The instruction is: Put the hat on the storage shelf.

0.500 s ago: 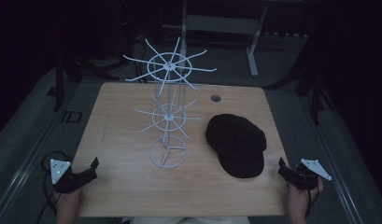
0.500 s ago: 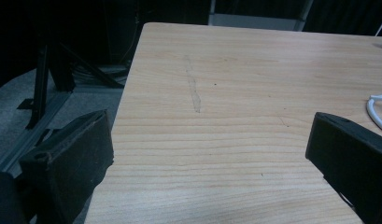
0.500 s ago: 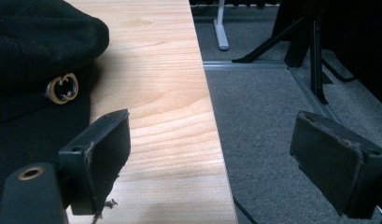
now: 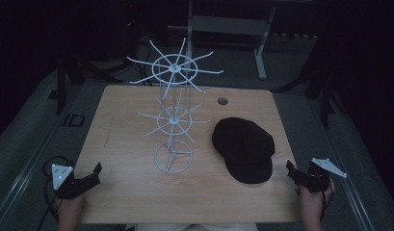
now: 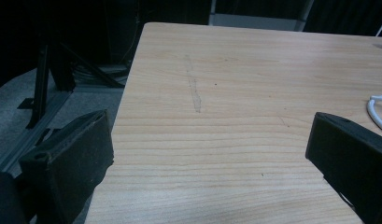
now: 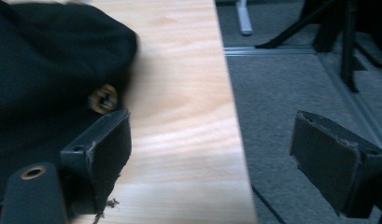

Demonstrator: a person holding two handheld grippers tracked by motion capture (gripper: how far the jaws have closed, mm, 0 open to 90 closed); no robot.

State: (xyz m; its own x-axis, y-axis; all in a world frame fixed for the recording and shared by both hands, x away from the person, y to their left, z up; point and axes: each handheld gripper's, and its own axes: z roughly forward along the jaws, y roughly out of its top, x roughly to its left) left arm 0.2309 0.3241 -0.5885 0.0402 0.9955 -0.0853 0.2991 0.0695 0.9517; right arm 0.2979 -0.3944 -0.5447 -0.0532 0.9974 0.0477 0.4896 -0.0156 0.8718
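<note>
Table (image 4: 137,192): pale wood with rounded corners, a small round hole (image 4: 222,101) toward 1 o'clock near the far edge, and a faint grey scuff (image 5: 194,88) on the left half (plain in the left gripper view).
Rack (image 4: 173,120): white wire stand, upright just left of the table's middle; a ring base (image 4: 173,157) sits on the wood, a small wheel of spokes rides halfway up, and a larger one tops it toward 12 o'clock.
Cap (image 4: 245,147): black, lying flat on the table at about 3 o'clock from the rack's base, near it but apart; its peak points toward the near edge.
Cap detail: a small brass-coloured button (image 6: 102,98) shows on the dark cloth in the right gripper view.
Left gripper (image 4: 91,174): at 7 o'clock, by the table's near left corner, held in the person's left hand (image 4: 69,209); jaws spread wide with nothing between them but bare wood, pointing toward the rack (a curve of white wire shows at the right edge of the left gripper view).
Right gripper (image 4: 293,174): at 5 o'clock, at the table's right edge, held in the right hand (image 4: 312,197); jaws spread wide and empty, one over the cap's edge and the wood, the other out over the grey floor (image 6: 291,84).
Gap to cap: the right gripper's tip is just beside the cap's near right edge; whether it touches the cloth cannot be told.
Plates: a grey three-cornered plate (image 4: 61,172) tops each gripper.
</note>
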